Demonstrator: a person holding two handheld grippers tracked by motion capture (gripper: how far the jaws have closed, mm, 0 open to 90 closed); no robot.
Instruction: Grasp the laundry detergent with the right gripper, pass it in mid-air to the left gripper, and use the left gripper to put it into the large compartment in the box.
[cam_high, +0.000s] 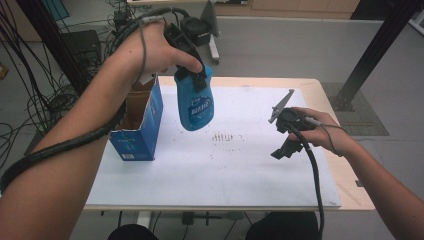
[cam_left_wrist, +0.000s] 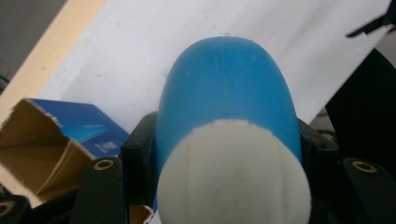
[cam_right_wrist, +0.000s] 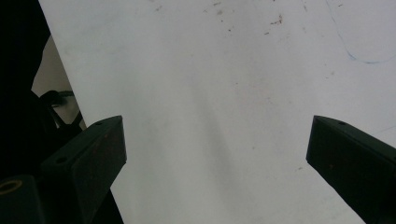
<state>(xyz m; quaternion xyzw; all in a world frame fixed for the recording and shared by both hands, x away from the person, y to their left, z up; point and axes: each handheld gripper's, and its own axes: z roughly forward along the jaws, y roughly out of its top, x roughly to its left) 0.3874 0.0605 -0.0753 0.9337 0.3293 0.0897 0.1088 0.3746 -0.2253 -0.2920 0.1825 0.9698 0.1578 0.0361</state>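
High view: the left tongs (cam_high: 199, 75) clamp the blue bottle (cam_high: 195, 102) at its neck, holding it in the air above the white sheet (cam_high: 240, 165) on the desk (cam_high: 320, 90), beside the open blue box (cam_high: 142, 125).

Left gripper view: white cap (cam_left_wrist: 233, 175) nearest — smooth plastic, likely slippery and light; grip below the cap.

Right gripper view: right tongs (cam_right_wrist: 215, 154) wide, empty.
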